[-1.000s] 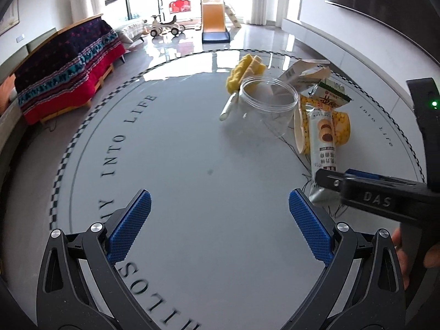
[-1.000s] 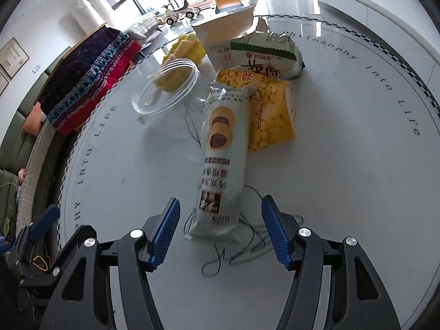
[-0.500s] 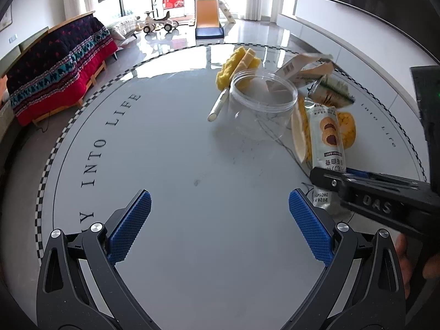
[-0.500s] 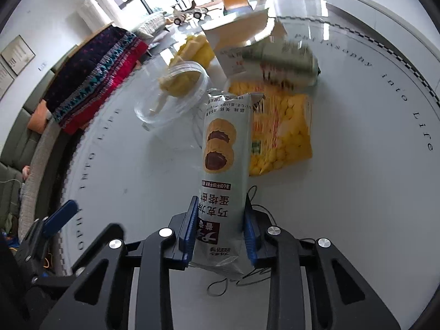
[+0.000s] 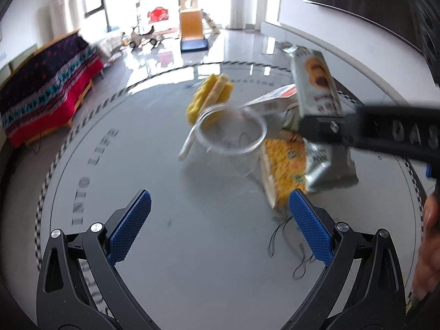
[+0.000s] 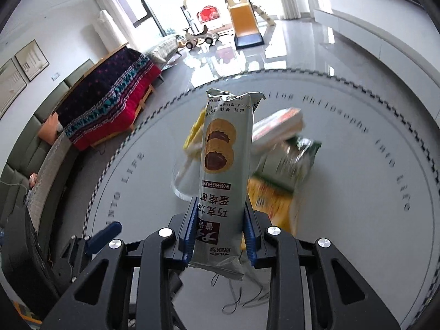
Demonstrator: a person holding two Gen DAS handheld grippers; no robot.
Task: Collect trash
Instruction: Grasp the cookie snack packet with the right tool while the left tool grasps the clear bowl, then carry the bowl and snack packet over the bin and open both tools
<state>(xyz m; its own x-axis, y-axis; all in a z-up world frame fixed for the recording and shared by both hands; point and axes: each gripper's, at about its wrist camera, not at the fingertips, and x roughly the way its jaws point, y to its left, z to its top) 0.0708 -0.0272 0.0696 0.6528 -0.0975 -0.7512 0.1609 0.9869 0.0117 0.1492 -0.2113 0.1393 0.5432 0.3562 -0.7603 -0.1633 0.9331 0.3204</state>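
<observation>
My right gripper [image 6: 218, 228] is shut on a grey-green cookie wrapper [image 6: 225, 151] and holds it upright, lifted off the round grey table [image 6: 357, 178]. The wrapper also shows in the left wrist view [image 5: 319, 90], clamped in the right gripper's black arm. My left gripper [image 5: 218, 217] is open and empty above the table, near side of the trash pile. On the table lie a yellow snack bag [image 5: 283, 162], a clear plastic cup [image 5: 232, 134], a yellow sponge [image 5: 209, 96], a white carton [image 5: 272, 100] and a green-white pack [image 6: 297, 159].
A white stick [image 5: 188, 143] lies beside the cup. Thin black thread [image 5: 286, 236] lies on the table near my left gripper's right finger. A sofa with a red patterned blanket [image 5: 46, 96] stands left of the table. Toys stand far back on the floor.
My right gripper closed on the cookie wrapper and lifted it off the table to upright. My left gripper moved closer to the pile. The green-white pack shifted.
</observation>
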